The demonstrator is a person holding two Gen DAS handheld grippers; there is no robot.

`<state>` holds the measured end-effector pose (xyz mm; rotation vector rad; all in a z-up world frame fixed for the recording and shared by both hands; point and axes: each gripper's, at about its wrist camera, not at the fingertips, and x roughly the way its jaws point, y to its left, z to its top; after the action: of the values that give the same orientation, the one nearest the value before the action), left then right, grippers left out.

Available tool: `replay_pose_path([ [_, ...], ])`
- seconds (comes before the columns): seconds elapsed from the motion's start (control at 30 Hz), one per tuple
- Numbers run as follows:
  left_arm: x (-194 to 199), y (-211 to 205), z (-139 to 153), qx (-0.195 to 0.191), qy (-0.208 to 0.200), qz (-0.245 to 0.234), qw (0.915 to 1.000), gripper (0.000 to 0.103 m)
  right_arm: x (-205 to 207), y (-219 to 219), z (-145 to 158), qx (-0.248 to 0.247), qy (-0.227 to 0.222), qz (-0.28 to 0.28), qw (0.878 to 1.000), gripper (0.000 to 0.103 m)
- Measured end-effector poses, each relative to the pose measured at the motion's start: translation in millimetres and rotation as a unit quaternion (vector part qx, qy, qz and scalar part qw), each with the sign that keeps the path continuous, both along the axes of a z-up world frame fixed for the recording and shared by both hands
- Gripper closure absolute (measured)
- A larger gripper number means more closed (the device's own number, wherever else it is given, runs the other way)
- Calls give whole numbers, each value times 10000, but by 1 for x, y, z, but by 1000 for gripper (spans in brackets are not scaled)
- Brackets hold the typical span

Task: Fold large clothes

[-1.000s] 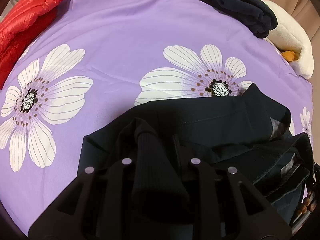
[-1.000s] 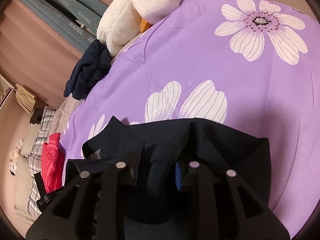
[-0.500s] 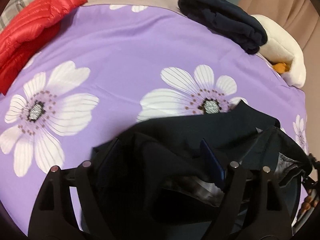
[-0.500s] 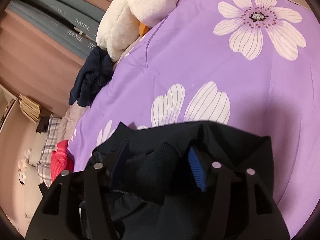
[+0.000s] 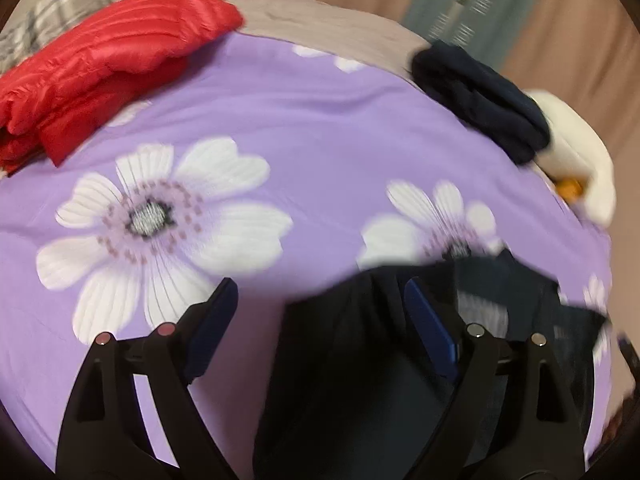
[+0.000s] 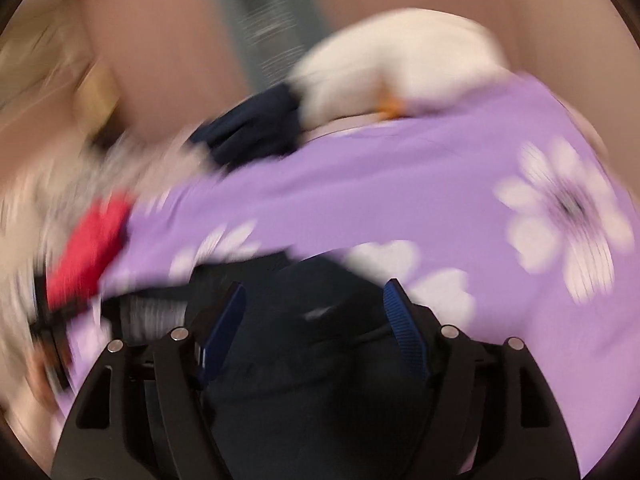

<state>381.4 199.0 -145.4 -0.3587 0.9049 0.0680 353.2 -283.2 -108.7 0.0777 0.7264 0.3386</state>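
Note:
A dark navy garment [image 5: 360,360] lies bunched on the purple flowered bedspread [image 5: 320,140], low in both views. My left gripper [image 5: 320,300] is open and wide, just above the garment's left part, holding nothing. In the right wrist view the same garment [image 6: 312,360] lies under my right gripper [image 6: 314,296], which is open with blue pads [image 6: 396,312] apart. Both views are blurred by motion.
A red puffer jacket [image 5: 100,80] lies at the bed's far left. A folded navy garment [image 5: 480,100] and a white plush toy [image 5: 576,160] sit at the far right edge. Curtains hang behind the bed.
Both grippers were shut on the garment's ribbed cuffs, then opened and let go. Both have lifted and pulled back, and the views tilted up toward the far side of the bed.

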Motion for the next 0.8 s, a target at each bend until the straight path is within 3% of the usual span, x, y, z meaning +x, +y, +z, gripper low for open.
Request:
replay_pose_path([
  [0.13,-28,-16,-24,-379,258,-477,9978,14,7,76,-7,-895,-50,1168,9891,31],
  [0.27,-37,-38,-43,-63,452,-816,9956,13,25,142,-26,-1409,273,2200,9649,31],
  [0.4,-34,-55,-52,234,525,-1133,9919,9,38,187,-43,-1616,448,2914,9418,31],
  [0.6,-28,-44,-53,-116,563,-1035,9930,9,48,236,-51,-1429,670,3589,9199,31],
  [0.63,-28,-43,-53,-159,563,-1024,9930,9,49,241,-54,-1420,734,3670,9164,36],
  [0.67,-28,-42,-53,-185,556,-1016,9931,9,48,246,-57,-1455,820,3750,9119,47],
  [0.7,-28,-42,-52,-191,551,-1014,9931,9,49,249,-59,-1549,854,3753,9099,72],
  [0.73,-28,-43,-51,-187,550,-1026,9930,9,48,251,-60,-1649,860,3762,9077,89],
  [0.77,-27,-43,-50,-177,554,-1037,9929,9,44,252,-61,-1764,797,3791,9049,97],
  [0.8,-27,-43,-50,-166,550,-1043,9929,9,40,253,-60,-1946,604,3782,9030,98],
])
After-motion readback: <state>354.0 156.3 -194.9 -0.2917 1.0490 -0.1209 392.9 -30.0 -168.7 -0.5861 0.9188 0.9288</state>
